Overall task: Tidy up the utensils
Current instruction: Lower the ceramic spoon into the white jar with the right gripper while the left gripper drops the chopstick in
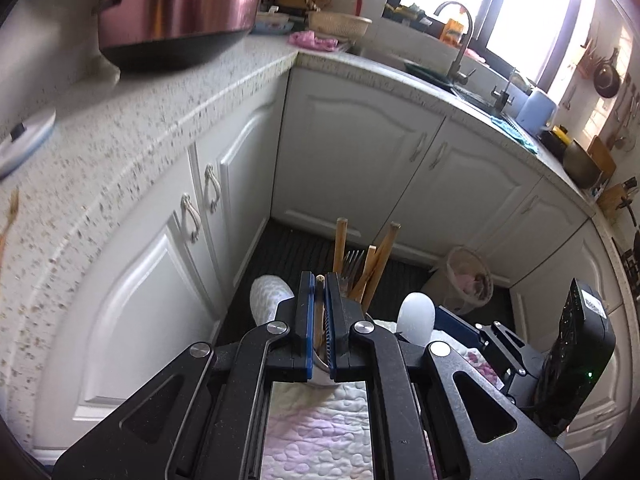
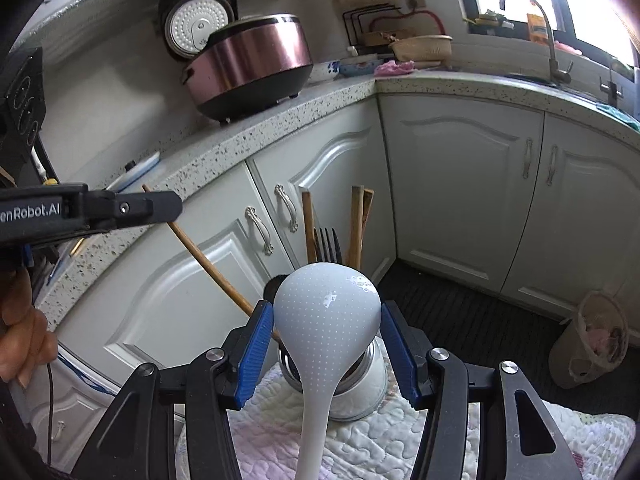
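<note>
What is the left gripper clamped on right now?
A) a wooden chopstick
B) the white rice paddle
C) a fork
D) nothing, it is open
A: the left gripper has its blue pads shut on a thin wooden chopstick, whose lower end reaches toward the utensil holder; the white rice paddle sits in front of the right gripper.

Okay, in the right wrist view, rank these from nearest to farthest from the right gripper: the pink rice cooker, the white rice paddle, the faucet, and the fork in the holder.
1. white rice paddle, between the right gripper fingers.
2. fork, just beyond, standing in the utensil holder.
3. pink rice cooker, upper left on the counter.
4. faucet, far upper right by the window.
</note>
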`<state>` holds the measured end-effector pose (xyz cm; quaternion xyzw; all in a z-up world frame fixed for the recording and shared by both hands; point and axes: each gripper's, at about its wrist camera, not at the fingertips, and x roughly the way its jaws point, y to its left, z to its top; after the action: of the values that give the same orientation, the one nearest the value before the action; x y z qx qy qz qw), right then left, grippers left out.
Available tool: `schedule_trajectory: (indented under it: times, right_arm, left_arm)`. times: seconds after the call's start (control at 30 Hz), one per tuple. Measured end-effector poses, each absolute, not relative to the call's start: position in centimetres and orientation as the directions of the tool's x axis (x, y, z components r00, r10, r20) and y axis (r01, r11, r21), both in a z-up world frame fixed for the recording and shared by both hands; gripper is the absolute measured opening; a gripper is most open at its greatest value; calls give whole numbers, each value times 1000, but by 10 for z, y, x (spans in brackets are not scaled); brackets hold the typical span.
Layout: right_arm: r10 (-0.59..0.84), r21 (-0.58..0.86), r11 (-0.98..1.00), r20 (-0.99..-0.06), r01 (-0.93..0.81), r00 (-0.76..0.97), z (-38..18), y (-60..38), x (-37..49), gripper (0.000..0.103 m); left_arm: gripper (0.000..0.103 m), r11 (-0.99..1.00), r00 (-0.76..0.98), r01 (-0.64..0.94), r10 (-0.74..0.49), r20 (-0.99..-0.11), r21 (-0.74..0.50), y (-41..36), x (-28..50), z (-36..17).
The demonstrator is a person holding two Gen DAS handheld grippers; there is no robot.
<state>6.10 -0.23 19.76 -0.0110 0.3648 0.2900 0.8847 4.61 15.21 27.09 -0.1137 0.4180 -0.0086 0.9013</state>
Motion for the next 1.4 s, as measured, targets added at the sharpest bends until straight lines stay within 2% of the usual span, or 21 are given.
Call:
schedule_trajectory:
  times: [0.1, 0.17, 0.23, 0.3, 0.7, 1.0, 1.23, 1.4]
  right_arm:
    - [499, 197, 835, -662, -513, 559, 192, 0, 68, 53]
    - [501, 202, 835, -664, -512, 555, 190, 1, 70, 53]
    - [503, 207, 835, -663, -510, 555, 190, 0, 72, 53]
    - [503, 213, 837, -662, -504, 555, 190, 0, 74, 53]
    - [507, 224, 845, -628, -486, 591, 200, 5, 83, 53]
    - [501, 190, 861, -482, -472, 719, 193, 23, 92, 53]
    - [473, 66, 872, -364, -485, 802, 173, 40, 83, 53]
    - [470, 15, 866, -363, -499, 805, 155, 42, 79, 53]
  left_arm:
    - [4, 969, 651, -93, -115, -751, -229, 152, 45, 267]
    - [9, 967, 657, -95, -117, -745, -236, 154, 40, 268]
    - [32, 964, 670, -93, -124, -732, -249, 158, 31, 272]
    - [36, 963, 684, -78, -137, -716, -259, 159, 23, 275]
    - [36, 961, 640, -69, -163, -751, -267, 160, -4, 253]
    - [36, 946, 625, -136, -147, -766, -293, 172, -22, 224]
    - [36, 940, 586, -172, -142, -798, -293, 184, -22, 201]
    - [36, 940, 556, -181, -144, -819, -288, 184, -15, 188]
